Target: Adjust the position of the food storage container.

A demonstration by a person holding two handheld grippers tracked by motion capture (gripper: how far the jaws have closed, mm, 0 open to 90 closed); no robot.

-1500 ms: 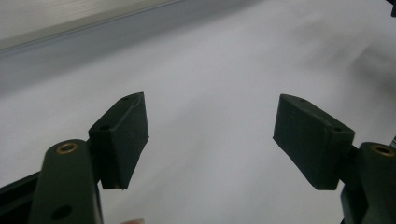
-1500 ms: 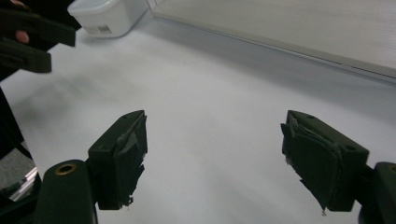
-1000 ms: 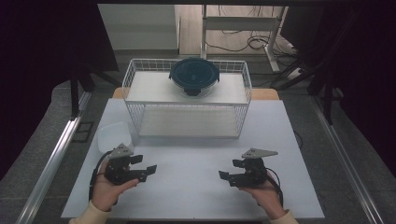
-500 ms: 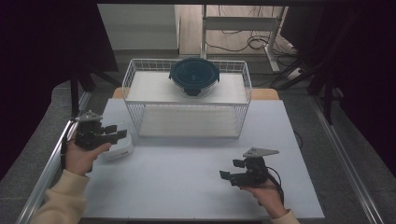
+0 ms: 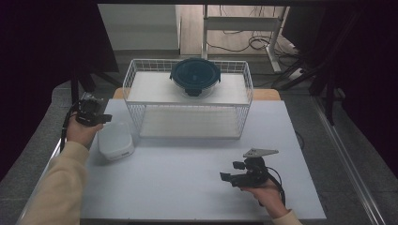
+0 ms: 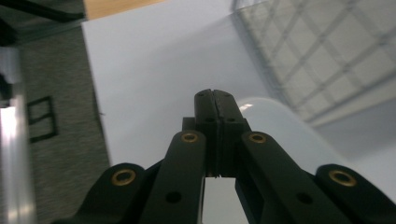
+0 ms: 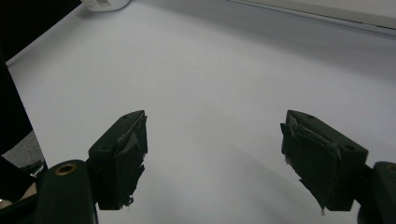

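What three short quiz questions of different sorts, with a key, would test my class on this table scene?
1. True or false: the left hand-held gripper has its jaws apart.
2. What rests on the top shelf of the white wire rack? A) a mug B) a dark blue lidded container C) a plate
3. Fill in: the white tub lies nearest the ___ hand-held gripper.

Key: 1 false, they are pressed together; 2 B, the container; 3 left. The right hand-held gripper is open.

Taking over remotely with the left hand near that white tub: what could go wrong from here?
1. The left hand-held gripper is shut beside the white tub; it may push the tub instead of gripping it.
2. The wire rack stands close, so a swing could snag it.
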